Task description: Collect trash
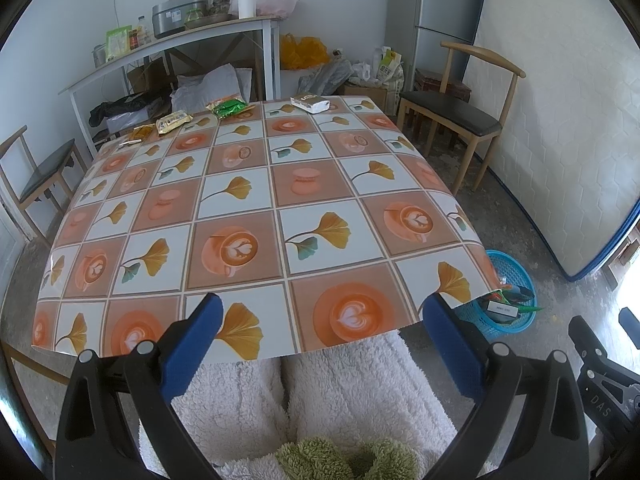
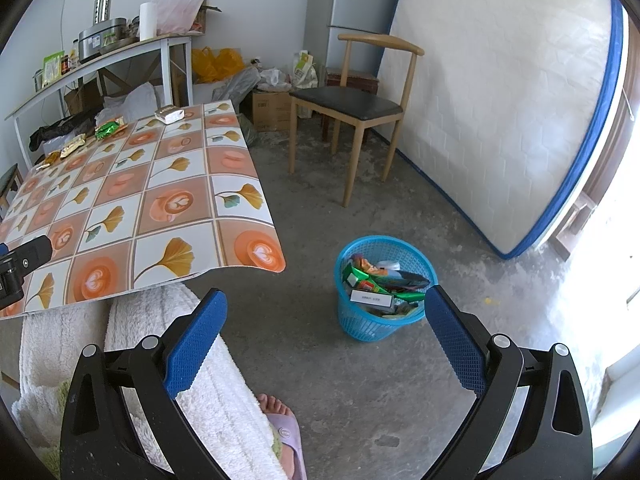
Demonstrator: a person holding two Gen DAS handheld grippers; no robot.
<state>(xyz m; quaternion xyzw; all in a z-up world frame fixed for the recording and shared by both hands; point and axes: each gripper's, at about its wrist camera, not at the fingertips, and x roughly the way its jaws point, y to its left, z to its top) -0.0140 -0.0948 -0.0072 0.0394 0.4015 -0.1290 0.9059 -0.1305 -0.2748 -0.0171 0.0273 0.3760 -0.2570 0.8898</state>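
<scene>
Several wrappers lie along the far edge of the patterned table (image 1: 248, 184): a silver packet (image 1: 311, 103), a green packet (image 1: 228, 109), a beige packet (image 1: 173, 121) and a small yellow wrapper (image 1: 141, 133). The same silver packet (image 2: 169, 113) and green packet (image 2: 106, 129) show in the right wrist view. A blue trash basket (image 2: 382, 286) holding several wrappers stands on the floor right of the table, seen also as the basket (image 1: 506, 296). My left gripper (image 1: 320, 320) is open over the table's near edge. My right gripper (image 2: 326, 316) is open above the floor beside the basket. Both are empty.
A person's white fleece-clad legs (image 1: 288, 392) and a foot in a slipper (image 2: 282, 424) are below the grippers. A wooden chair (image 2: 352, 108) stands past the table, another chair (image 1: 44, 172) at its left. A mattress (image 2: 504, 100) leans on the right wall. A cluttered shelf (image 1: 172, 36) stands behind.
</scene>
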